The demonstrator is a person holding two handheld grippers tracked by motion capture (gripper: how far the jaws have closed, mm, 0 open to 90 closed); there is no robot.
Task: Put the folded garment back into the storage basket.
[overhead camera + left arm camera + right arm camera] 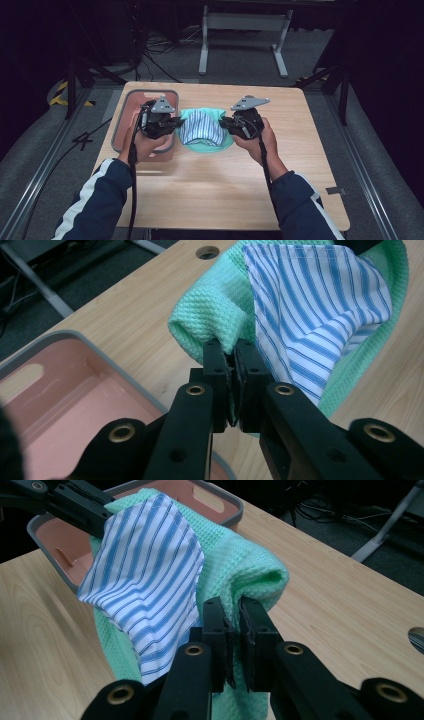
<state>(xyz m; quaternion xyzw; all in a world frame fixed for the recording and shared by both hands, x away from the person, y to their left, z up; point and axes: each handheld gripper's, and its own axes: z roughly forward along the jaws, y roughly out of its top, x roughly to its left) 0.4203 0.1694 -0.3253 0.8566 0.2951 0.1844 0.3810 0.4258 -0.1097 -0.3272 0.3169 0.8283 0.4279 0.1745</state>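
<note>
Nearest the camera in the high view, two forearms in dark blue sleeves with white stripes reach forward over the pale wooden worktop (215, 185). The left hand (142, 145) holds the left gripper (176, 122), and the right hand (262, 140) holds the right gripper (223, 123); the two point inward toward each other.

Between them lies a mint-green waffle-weave cloth (192, 145) with a blue-and-white striped cotton cloth (202, 130) resting on top of it. In the left gripper view, the black jaws are clamped on a bunched edge of the green cloth (210, 315), the striped cloth (310, 305) draping just beside them. In the right gripper view, the jaws are likewise pinched on a rolled fold of the green cloth (245, 575), with the striped cloth (145, 580) spread over its far side. The other gripper (65, 500) shows beyond, at the cloth's opposite edge.

Behind the left gripper, a shallow salmon-pink plastic tray with a grey rim (127, 107) sits on the worktop's left part, just beside the cloths.

Farther off, past the worktop's back edge, a white metal stand (245, 30) stands on grey floor among black cables (160, 47).
</note>
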